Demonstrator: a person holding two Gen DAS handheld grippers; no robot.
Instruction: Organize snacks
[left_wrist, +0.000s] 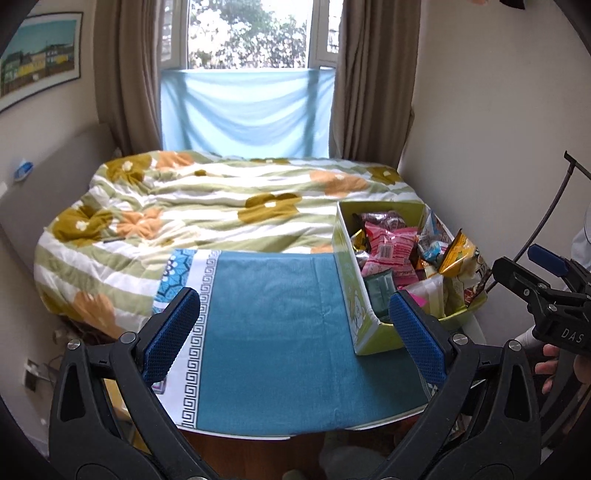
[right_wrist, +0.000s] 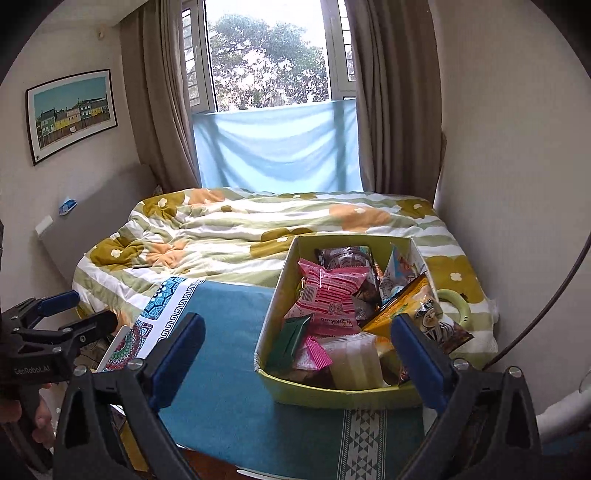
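The other gripper's body carries white letters: "DAS" is readable on the right gripper (left_wrist: 554, 280) as seen from the left wrist, and "GenRobot.AI" on the left gripper (right_wrist: 74, 317) as seen from the right wrist. The print on the snack packets is too small to read. The green cardboard box (right_wrist: 332, 397) stands on a teal cloth (left_wrist: 273, 332), directly ahead of the right gripper and ahead-right of the left one, whose right finger (left_wrist: 417, 332) overlaps its near corner in the picture. The box is full of packets: a pink one with a barcode (right_wrist: 328, 299), a dark green pouch (right_wrist: 291, 338), a yellow-gold bag (right_wrist: 410, 310), a pale translucent pack (right_wrist: 356, 360). Both grippers have the jaws spread wide and hold nothing. Beyond the cloth lies a bed with a flowered quilt (left_wrist: 207, 206).
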